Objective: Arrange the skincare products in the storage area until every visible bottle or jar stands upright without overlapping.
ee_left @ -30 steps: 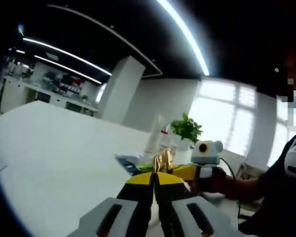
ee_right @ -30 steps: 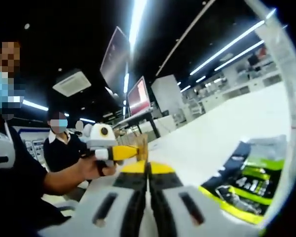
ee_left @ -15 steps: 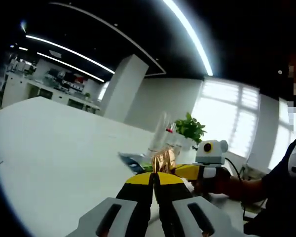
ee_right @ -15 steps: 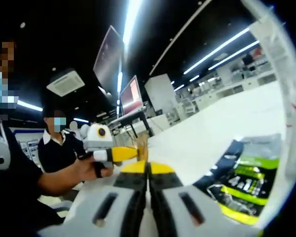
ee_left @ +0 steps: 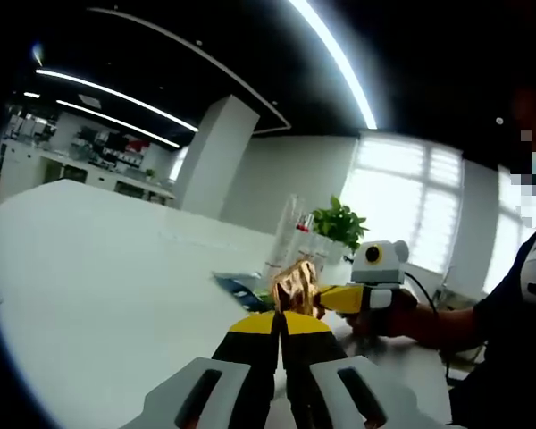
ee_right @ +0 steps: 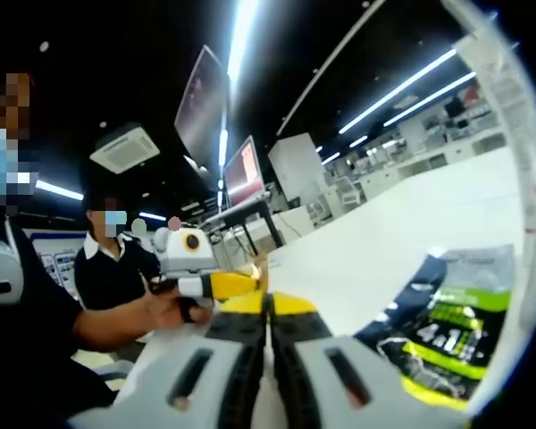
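— So, what do we see of the golden thing?

— We see a small, crinkled, shiny gold-brown piece, held up above the white worktop. We cannot tell what kind of product it is. In the right gripper view only a sliver of it shows.

— And where does it sit against the tongs?

— It stands right at the tips of the left tongs, whose yellow-tipped jaws are pressed together beneath it. The right tongs reach in from the side and touch it too; we cannot tell which pair truly clamps it. In the right gripper view the right tongs also have their jaws together, and the left tongs meet them from the left, in a hand.

— And around us?

— A dark and green pouch lies flat on the worktop, beside a clear container wall. Beyond stand a potted plant, bright windows, a white pillar and ceiling light strips.
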Action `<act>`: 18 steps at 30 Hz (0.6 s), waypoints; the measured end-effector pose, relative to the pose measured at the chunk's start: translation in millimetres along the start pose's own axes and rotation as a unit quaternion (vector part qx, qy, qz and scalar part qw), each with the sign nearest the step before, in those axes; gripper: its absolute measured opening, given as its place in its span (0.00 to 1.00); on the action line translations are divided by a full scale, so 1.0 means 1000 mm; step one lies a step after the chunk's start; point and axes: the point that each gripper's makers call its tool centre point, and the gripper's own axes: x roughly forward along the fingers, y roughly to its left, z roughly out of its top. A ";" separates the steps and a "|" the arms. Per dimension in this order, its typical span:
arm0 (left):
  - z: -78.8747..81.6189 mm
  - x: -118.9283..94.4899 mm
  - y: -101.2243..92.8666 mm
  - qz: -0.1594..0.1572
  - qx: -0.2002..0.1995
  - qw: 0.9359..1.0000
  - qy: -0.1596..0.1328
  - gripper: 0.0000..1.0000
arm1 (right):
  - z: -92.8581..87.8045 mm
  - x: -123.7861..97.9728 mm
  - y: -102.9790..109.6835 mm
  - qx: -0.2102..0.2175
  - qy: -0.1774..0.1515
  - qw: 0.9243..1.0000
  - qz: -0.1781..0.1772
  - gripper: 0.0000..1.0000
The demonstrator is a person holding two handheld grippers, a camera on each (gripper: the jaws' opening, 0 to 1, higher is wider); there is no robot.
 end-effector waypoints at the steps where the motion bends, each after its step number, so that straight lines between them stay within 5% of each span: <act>1: -0.001 0.000 -0.002 -0.003 0.008 1.000 0.005 0.00 | 0.000 0.000 -0.001 -0.001 0.001 1.000 0.001 0.00; 15: -0.003 0.003 -0.005 -0.005 0.062 0.997 0.038 0.00 | -0.001 0.003 0.002 -0.004 0.005 1.000 0.007 0.00; 18: 0.000 0.004 -0.006 -0.012 0.042 0.999 0.026 0.00 | 0.003 0.002 -0.004 -0.001 -0.003 1.000 -0.004 0.00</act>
